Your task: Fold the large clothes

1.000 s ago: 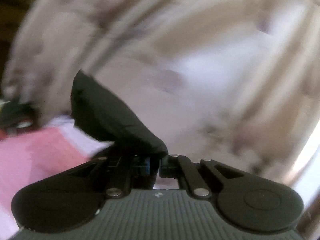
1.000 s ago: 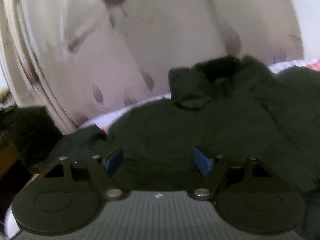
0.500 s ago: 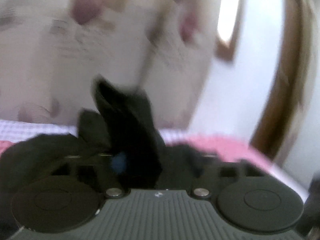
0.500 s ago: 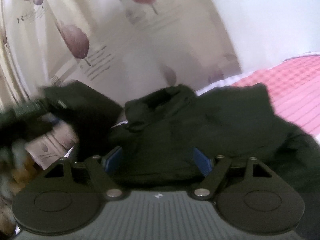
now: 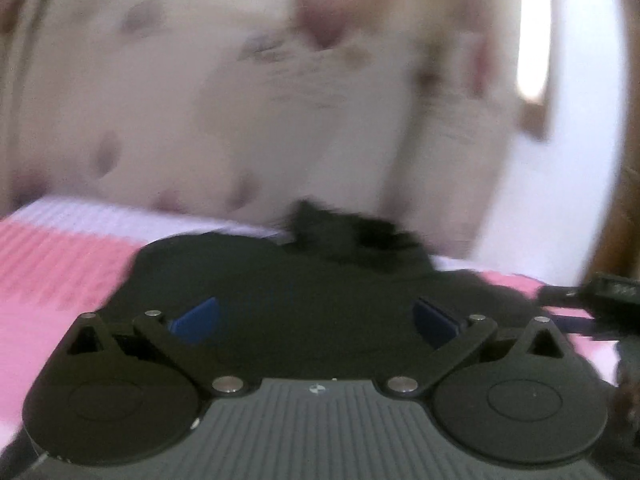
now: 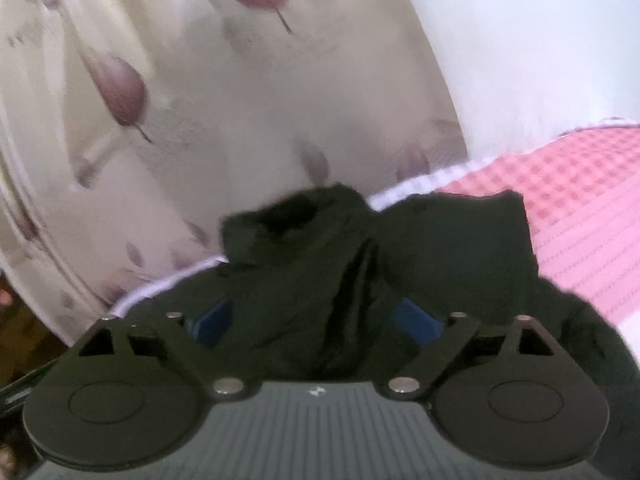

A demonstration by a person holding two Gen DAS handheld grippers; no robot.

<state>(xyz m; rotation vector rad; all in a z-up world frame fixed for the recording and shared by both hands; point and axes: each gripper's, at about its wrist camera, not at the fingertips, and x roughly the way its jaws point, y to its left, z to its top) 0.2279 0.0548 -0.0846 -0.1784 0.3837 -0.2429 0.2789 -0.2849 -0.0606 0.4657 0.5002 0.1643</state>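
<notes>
A large black garment [image 5: 304, 280] lies on a pink checked bed cover [image 5: 52, 268], its furry collar [image 5: 360, 232] at the far end. My left gripper [image 5: 316, 320] is open just above the cloth and holds nothing. In the right wrist view the same garment [image 6: 320, 280] lies bunched with its collar [image 6: 296, 216] raised and a fold [image 6: 456, 232] laid over to the right. My right gripper [image 6: 320, 320] is open with the cloth lying between and beneath its blue pads [image 6: 216, 316]. The other gripper [image 5: 600, 292] shows at the right edge of the left wrist view.
A cream curtain with purple tulip prints [image 6: 120, 88] hangs behind the bed. A white wall [image 6: 540, 48] stands to the right. The pink cover [image 6: 592, 200] has a white border [image 6: 424, 184] along the far edge. A wooden frame [image 5: 616, 200] is at the far right.
My left gripper let go of the black cloth it held and opened; the cloth now lies flat on the bed. My right gripper stayed open and shifted slightly over the garment.
</notes>
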